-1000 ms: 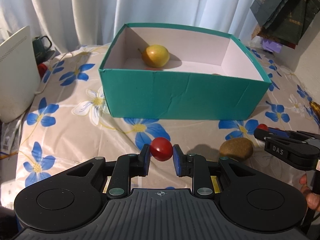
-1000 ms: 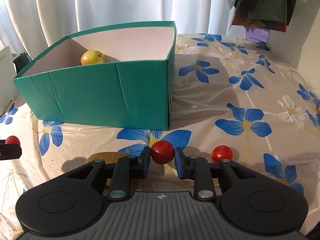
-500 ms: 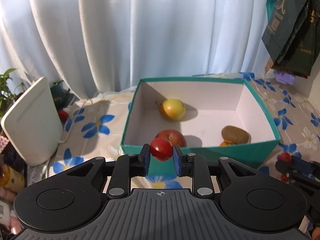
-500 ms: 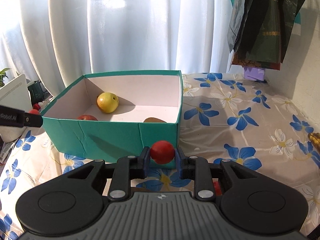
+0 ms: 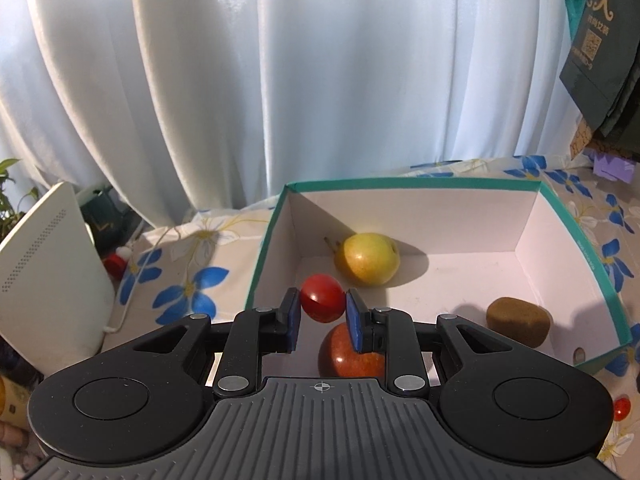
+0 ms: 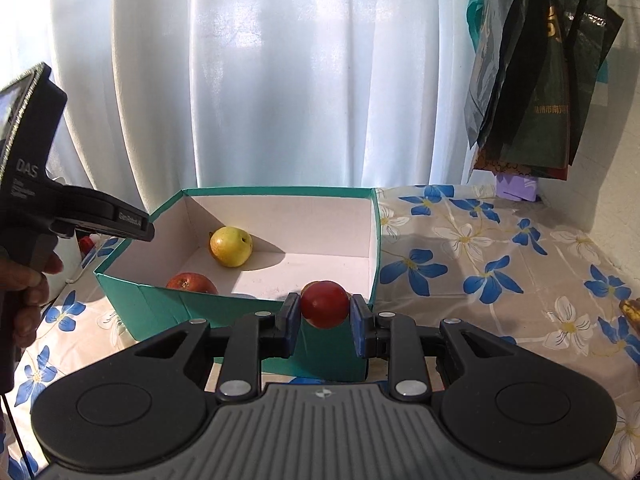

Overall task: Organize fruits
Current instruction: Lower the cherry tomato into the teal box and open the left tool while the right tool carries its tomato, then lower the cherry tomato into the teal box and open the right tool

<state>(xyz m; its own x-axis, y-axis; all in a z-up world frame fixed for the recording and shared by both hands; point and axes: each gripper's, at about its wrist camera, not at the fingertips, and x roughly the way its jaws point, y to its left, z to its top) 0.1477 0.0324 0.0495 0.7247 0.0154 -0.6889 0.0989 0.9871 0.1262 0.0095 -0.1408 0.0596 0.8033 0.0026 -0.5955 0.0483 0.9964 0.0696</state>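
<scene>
- The teal box [image 5: 608, 280] is kept open-topped as the collecting place — a pear [image 5: 368, 259], an apple [image 5: 352, 354] and a kiwi [image 5: 518, 322] lie inside.
- The left gripper [image 5: 322, 312] is clenched on a cherry tomato [image 5: 322, 303], held above the box's near-left interior for dropping.
- The right gripper [image 6: 324, 316] is clenched on another cherry tomato [image 6: 325, 304], held before the near wall — not yet over it.

White pleated curtain [image 5: 280, 80] fills the bkgd, sunlit. Floral cloth w/ blue and white blossoms [image 6: 500, 264] covers the surface. Dark green paper bags [image 6: 536, 80] hang at right, small purple box [image 6: 516, 188] beneath. White perforated panel device [image 5: 44, 264] leans far left, green houseplant [image 5: 10, 196] behind it.
</scene>
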